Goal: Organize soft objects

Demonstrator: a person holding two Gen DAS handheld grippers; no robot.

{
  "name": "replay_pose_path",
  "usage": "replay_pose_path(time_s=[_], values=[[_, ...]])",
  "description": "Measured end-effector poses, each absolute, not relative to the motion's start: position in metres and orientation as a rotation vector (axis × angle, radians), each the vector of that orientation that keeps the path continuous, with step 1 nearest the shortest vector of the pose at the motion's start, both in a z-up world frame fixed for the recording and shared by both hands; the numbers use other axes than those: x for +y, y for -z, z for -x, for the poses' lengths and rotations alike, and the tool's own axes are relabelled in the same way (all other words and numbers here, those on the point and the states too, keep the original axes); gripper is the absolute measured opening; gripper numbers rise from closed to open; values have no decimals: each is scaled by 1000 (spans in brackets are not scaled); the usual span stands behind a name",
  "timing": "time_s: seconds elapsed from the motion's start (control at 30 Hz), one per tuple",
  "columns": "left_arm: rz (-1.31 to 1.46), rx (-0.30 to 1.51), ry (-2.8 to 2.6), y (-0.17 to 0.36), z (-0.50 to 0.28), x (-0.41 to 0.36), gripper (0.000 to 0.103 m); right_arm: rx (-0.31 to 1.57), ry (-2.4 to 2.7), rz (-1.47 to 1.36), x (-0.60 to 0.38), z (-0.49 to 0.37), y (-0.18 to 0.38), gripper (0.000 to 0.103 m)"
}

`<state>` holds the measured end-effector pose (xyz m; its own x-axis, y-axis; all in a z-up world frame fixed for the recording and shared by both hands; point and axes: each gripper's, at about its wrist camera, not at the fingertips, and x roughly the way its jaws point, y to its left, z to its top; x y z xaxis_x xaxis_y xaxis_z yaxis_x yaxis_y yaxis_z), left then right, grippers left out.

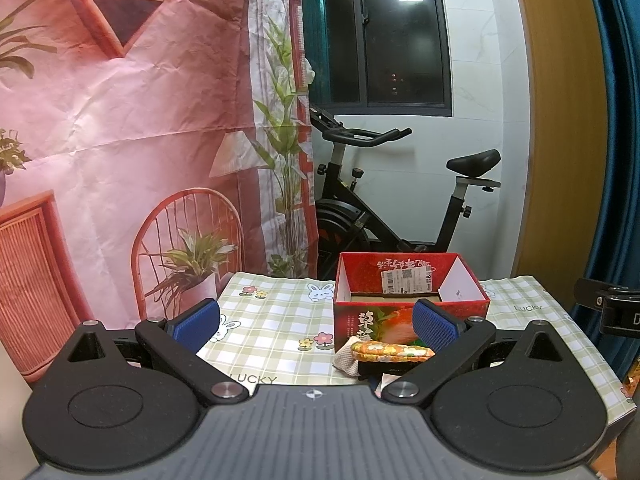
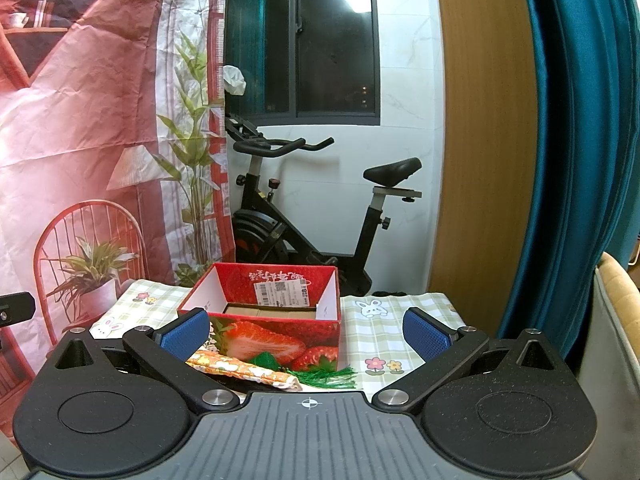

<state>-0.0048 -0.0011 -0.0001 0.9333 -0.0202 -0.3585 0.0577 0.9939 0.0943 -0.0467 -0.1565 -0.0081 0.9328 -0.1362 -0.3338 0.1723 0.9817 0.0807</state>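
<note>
Left wrist view
Left gripper (image 1: 316,322): jaws spread wide, nothing between the blue pads (image 1: 196,324); it hangs above the near edge of the checked tablecloth (image 1: 272,312).
Soft pile: a floral cloth item (image 1: 390,350) lies on top of a beige mesh piece (image 1: 346,362) and something dark, just in front of the strawberry box (image 1: 412,292) and touching or nearly touching its front wall.
Box: top open, interior apparently bare apart from a cardboard floor and a shipping label on the far wall.
Offset: the pile sits right of the gripper's centre line, partly behind the right finger.

Right wrist view
Right gripper (image 2: 308,334): jaws fully parted, holding nothing.
Soft pile: the floral cloth item (image 2: 240,368) runs diagonally under the left finger; a green tasselled piece (image 2: 328,376) lies beside it against the strawberry box (image 2: 260,308). What lies beneath is hidden by the gripper body.

Judgement
Step in hand: likely the first pick from the pile.
Method: centre one gripper over the topmost cloth, descend vertically, close across its narrow width, lift clear of the box rim before moving over the opening.
Risk: tassels or mesh may snag and drag along; the light box may shift if nudged.
</note>
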Motion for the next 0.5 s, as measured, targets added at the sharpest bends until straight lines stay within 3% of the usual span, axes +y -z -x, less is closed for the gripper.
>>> replay_pose_path(time_s=[0.5], values=[[-101,368,41,0,5,-2,103,333,157,-112,-154,48,10,103]])
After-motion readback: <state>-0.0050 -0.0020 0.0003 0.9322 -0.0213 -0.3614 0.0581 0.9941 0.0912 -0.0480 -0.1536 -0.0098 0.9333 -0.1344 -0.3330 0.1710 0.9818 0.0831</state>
